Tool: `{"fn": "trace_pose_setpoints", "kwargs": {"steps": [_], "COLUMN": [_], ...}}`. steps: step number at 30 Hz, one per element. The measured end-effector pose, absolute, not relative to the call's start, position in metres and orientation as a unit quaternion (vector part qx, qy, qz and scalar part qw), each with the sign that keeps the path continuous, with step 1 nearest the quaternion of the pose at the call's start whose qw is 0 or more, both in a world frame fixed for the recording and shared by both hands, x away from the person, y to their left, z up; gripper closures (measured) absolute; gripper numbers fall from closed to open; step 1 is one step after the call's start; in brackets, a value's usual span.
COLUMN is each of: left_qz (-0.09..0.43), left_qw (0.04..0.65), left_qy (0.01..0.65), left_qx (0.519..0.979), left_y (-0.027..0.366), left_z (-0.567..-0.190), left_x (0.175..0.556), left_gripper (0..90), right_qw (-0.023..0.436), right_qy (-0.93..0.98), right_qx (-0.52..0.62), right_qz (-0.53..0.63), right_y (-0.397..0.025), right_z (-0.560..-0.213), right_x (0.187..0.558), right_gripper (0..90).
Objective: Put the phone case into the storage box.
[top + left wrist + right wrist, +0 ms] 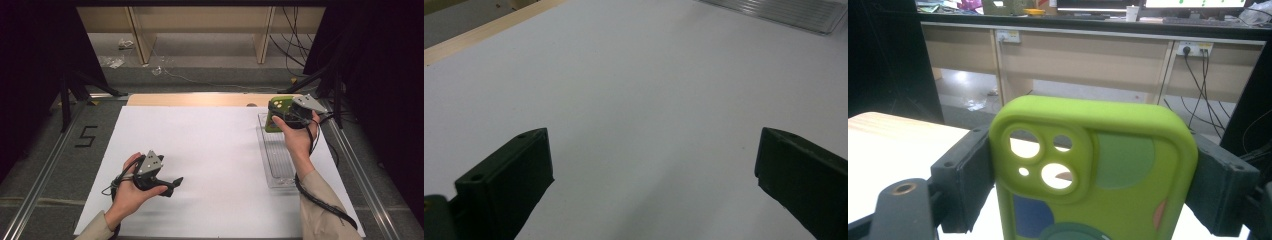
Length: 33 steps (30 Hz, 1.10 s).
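A lime-green phone case [1098,170] with camera cut-outs and coloured patches stands upright between the black jaws of my right gripper [1093,175], which is shut on its two sides. In the high view that gripper [287,116] holds the phone case [278,109] above the far end of a clear plastic tray [276,160] at the table's right. My left gripper [172,186] rests low over the white sheet at the front left. Its jaws stand wide apart in the left gripper view with nothing between them [654,165].
A white sheet [210,150] covers most of the wooden table [200,99]. The clear tray's ridged corner [784,12] shows at the top right of the left gripper view. Metal rails run along both sides; desks, cables and tripod legs stand beyond the far edge.
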<state>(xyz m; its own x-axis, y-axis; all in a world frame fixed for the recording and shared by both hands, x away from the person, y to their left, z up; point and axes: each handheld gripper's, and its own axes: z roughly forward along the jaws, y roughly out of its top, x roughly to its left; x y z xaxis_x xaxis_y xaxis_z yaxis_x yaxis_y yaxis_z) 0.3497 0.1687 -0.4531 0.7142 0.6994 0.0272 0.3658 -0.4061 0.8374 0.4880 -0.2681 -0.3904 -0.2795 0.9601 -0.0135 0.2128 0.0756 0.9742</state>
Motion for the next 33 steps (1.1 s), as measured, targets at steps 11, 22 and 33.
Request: {"fn": "trace_pose_setpoints", "kwargs": {"steps": [11,22,33], "left_qz": [0.191,0.190,0.191], "left_qw": [0.435,0.436,0.436], "left_qy": [0.326,0.327,0.326], "left_qx": [0.817,0.817,0.817], "left_y": [0.169,0.170,0.169], "left_z": [-0.454,-0.454,-0.454], "left_x": [0.350,0.349,0.349], "left_gripper": [1.5,1.5,1.5], "right_qw": [0.378,0.376,0.375], "right_qy": [0.631,0.634,0.635], "right_qx": [0.466,0.472,0.485], "right_qz": [0.492,0.483,0.470], "right_y": [-0.267,-0.262,-0.263], "right_z": [-0.392,-0.399,-0.406], "right_x": [0.494,0.510,0.526], "right_gripper": [18.0,18.0,17.9]}}
